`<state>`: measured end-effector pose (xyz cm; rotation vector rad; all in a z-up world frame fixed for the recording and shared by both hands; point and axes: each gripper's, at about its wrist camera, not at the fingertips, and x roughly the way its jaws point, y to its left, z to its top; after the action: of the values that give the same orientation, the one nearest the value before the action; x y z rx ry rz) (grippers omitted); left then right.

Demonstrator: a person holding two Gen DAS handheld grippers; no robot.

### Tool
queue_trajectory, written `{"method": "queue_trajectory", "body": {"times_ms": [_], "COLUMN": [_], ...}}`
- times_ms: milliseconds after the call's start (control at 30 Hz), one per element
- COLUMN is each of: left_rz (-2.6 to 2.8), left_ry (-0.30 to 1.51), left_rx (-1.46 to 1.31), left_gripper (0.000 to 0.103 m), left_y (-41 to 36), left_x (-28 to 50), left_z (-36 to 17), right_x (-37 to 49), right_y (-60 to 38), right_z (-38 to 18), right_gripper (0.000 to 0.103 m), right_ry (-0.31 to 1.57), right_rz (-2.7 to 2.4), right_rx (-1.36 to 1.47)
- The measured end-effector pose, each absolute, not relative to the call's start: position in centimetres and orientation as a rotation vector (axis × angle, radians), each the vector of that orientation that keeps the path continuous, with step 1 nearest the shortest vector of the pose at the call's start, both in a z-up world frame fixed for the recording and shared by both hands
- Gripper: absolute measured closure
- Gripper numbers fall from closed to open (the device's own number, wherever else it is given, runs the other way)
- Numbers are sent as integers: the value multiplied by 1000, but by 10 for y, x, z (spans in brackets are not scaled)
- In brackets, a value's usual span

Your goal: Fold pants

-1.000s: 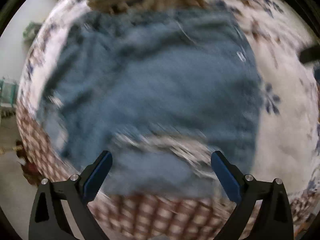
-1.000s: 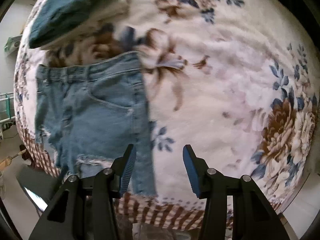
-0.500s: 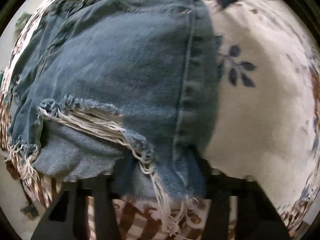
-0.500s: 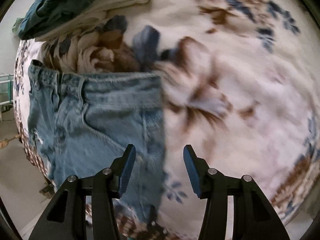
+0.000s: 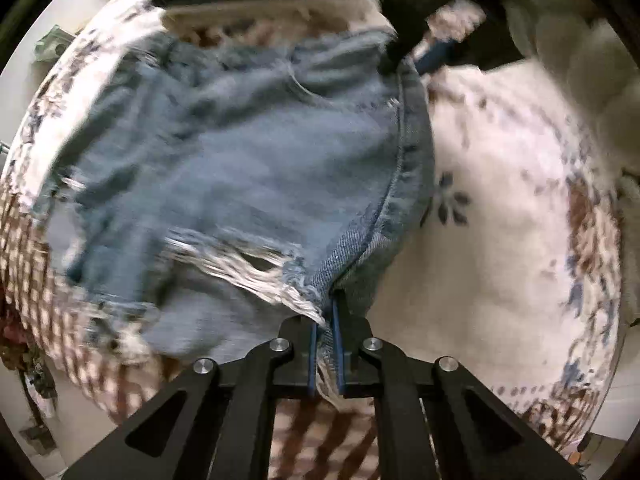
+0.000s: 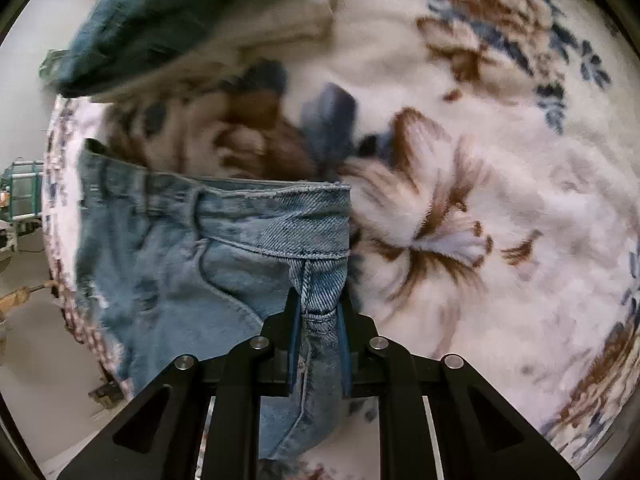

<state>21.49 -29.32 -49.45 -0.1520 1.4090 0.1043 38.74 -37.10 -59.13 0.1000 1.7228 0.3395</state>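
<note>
Light blue denim shorts (image 5: 248, 168) with frayed hems lie on a floral blanket (image 5: 500, 208). My left gripper (image 5: 325, 312) is shut on the frayed hem corner at the shorts' right side seam. In the right wrist view the shorts (image 6: 200, 248) show their waistband and pocket. My right gripper (image 6: 318, 312) is shut on the right side seam just below the waistband. The right gripper's black body (image 5: 432, 4) shows at the top of the left wrist view, at the waistband corner.
A folded pile of dark blue and cream clothes (image 6: 192, 28) lies at the far side of the blanket (image 6: 500, 200). A brown checked border (image 5: 36, 264) marks the bed's near edge, with floor beyond on the left.
Both grippers were open a second ago. They moved in onto the shorts' right edge and closed, the left on the hem corner, the right below the waistband.
</note>
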Motion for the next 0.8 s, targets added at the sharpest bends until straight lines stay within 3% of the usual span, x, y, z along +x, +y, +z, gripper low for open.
{"method": "queue_trajectory", "body": {"times_ms": [233, 500, 800], "left_rz": [179, 307, 390], "left_ry": [1275, 1241, 1329], "left_rx": [-150, -213, -283], "left_gripper": [99, 99, 99], "left_y": [-210, -128, -18], "left_x": [208, 206, 223], "left_z": [-426, -465, -541], "right_x": [395, 418, 433], "right_y": [-339, -230, -55], "right_z": [-515, -458, -524], "right_gripper": [86, 87, 86], "right_ry": [1666, 1609, 1667], "right_rz": [422, 507, 503], "right_rx": [53, -21, -213]}}
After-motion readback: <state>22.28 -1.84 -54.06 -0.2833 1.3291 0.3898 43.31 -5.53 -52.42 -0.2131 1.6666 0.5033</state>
